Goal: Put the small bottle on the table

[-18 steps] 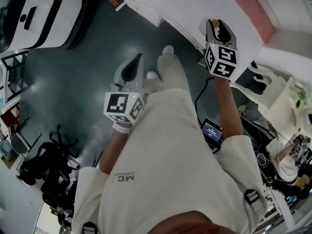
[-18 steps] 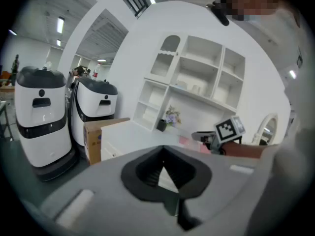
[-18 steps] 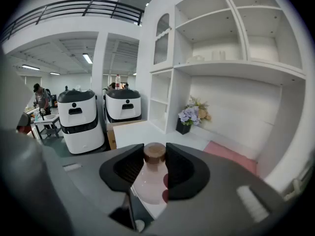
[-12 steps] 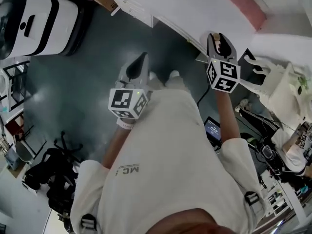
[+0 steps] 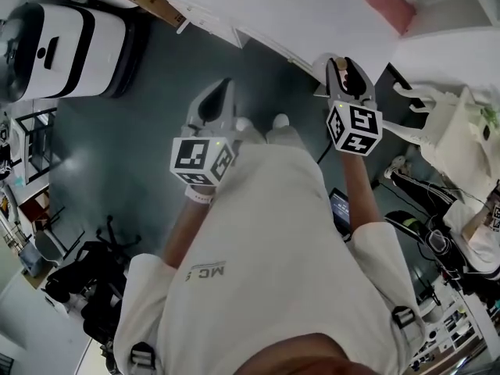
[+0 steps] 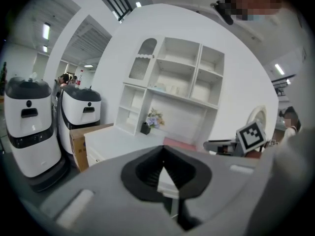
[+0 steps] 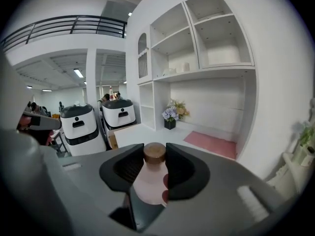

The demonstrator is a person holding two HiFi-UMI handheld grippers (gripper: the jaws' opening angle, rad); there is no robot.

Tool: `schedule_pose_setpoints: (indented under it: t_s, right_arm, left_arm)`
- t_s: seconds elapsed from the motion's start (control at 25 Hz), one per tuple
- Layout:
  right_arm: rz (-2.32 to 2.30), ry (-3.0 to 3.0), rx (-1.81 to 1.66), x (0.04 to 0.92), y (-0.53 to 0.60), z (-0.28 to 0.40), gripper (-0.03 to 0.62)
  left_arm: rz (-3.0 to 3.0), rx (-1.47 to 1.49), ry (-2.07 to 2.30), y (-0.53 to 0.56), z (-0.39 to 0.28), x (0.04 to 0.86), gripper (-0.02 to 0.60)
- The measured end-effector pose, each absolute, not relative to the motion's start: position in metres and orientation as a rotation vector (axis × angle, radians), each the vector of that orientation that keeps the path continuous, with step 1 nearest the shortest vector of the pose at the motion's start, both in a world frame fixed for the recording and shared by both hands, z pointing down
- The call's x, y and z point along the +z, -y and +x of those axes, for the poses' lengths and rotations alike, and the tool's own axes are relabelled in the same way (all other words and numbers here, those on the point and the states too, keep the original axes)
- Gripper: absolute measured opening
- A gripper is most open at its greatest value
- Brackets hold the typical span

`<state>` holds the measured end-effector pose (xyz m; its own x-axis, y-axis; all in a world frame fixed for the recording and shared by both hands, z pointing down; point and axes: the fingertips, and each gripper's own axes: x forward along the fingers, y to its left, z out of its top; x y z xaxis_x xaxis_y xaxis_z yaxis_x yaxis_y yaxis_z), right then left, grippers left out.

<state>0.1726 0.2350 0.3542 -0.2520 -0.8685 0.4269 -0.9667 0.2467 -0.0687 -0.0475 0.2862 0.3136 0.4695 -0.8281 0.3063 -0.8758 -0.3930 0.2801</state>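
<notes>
The small pink bottle [image 7: 149,178] with a brown cap stands upright between the black pads of my right gripper [image 7: 154,156], which is shut on it. In the head view the right gripper [image 5: 344,65] holds the bottle [image 5: 352,76] in the air just short of the white table's [image 5: 273,10] near edge. My left gripper [image 5: 223,89] hangs over the dark floor to the left, with its jaws together and nothing in them. In the left gripper view its pads [image 6: 147,173] meet at the tip, and the table [image 6: 115,140] lies ahead.
A pink mat [image 7: 211,144] lies on the table, and a flower pot [image 7: 171,116] stands by the white shelf unit [image 7: 197,43]. Two white robots [image 5: 62,41] and a cardboard box [image 6: 81,140] stand left of the table. A white chair [image 5: 445,131] is at the right.
Both grippers have drifted a little toward the table. The right one has carried the bottle closer to the table's edge. The grip on the bottle has not changed.
</notes>
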Motion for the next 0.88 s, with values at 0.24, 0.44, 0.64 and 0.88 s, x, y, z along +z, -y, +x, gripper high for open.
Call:
schedule_pose_setpoints:
  t_s: [0.24, 0.44, 0.64, 0.88]
  right_arm:
    - [1.686, 2.285, 0.488, 0.356, -0.228, 0.199, 0.137]
    - [1.656, 2.319, 0.489, 0.362, -0.219, 0.218, 0.137]
    - [1.616, 2.343, 0.466, 0.364, -0.210, 0.234, 0.137]
    - [1.592, 2.351, 0.462, 0.365, -0.195, 0.250, 0.137]
  left_arm:
    - [2.307, 0.173, 1.488, -0.292, -0.017, 0.308, 0.000]
    - [2.284, 0.188, 1.537, -0.296, 0.005, 0.311, 0.000]
    - [2.259, 0.177, 1.574, -0.290, 0.023, 0.316, 0.000]
    - [2.262, 0.185, 1.568, -0.275, 0.045, 0.315, 0.000]
